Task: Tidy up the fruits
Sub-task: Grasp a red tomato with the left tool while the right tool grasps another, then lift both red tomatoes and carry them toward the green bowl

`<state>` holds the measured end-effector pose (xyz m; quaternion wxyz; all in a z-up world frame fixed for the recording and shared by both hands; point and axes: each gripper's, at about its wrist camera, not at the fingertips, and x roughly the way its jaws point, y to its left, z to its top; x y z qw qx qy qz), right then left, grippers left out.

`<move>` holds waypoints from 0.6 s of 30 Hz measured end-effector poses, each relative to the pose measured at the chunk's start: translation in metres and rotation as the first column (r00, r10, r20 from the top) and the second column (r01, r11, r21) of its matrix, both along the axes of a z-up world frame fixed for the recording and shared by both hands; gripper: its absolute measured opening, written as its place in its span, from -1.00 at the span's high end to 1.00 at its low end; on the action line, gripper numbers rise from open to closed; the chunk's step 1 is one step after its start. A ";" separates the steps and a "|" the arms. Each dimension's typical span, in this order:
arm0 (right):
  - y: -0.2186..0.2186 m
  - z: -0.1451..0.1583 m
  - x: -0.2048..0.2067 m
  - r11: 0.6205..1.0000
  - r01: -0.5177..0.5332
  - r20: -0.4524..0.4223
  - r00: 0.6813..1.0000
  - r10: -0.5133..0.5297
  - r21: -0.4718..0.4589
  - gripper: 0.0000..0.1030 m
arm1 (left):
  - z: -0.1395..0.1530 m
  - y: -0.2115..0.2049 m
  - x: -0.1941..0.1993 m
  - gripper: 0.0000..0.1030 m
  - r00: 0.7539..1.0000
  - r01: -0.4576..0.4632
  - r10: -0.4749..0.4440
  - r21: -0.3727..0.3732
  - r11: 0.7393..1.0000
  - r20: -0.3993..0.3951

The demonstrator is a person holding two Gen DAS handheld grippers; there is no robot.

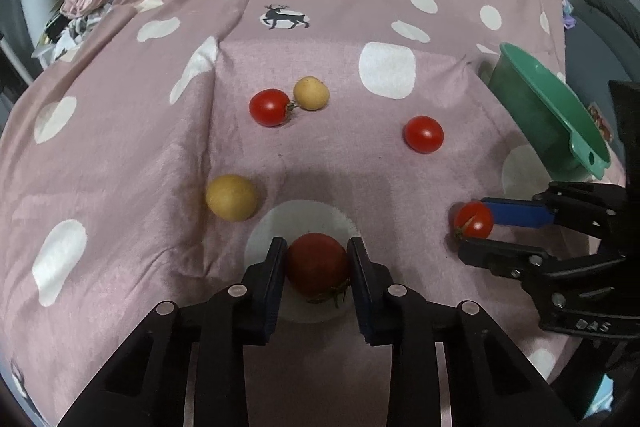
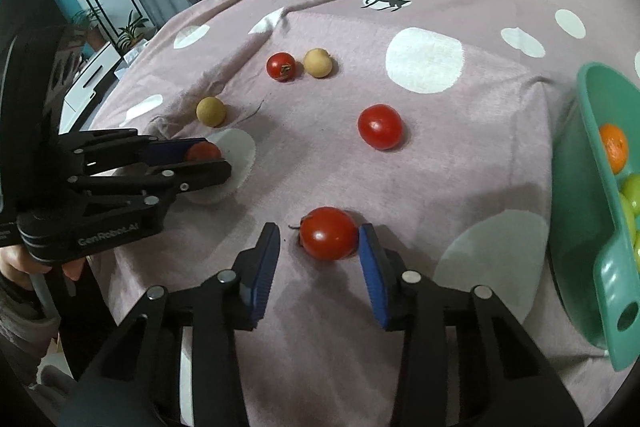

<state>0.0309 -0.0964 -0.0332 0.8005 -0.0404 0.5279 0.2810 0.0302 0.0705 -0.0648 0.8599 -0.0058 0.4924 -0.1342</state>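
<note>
While clamped, tomato (image 1: 318, 263) sits between left hand-held gripper (image 1: 318, 251) fingers.

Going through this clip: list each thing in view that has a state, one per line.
left gripper: shut on a tomato, fingers pressing both its sides
right gripper: open, one finger touching a second tomato, the other apart from it
green bowl: tilted, holding an orange and green fruit
two other tomatoes: loose on the cloth
two yellowish fruits: loose on the cloth
</note>
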 end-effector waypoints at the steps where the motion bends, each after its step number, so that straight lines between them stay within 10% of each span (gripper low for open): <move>1: 0.000 -0.001 0.001 1.000 0.000 -0.003 1.000 0.000 -0.001 0.29 | 0.001 0.002 -0.001 0.40 1.000 -0.002 0.002 -0.005 1.000 0.002; 18: -0.005 0.004 -0.007 0.998 0.014 0.023 1.000 -0.016 0.069 0.45 | 0.015 0.012 -0.018 0.40 1.000 -0.014 0.015 -0.036 0.999 0.019</move>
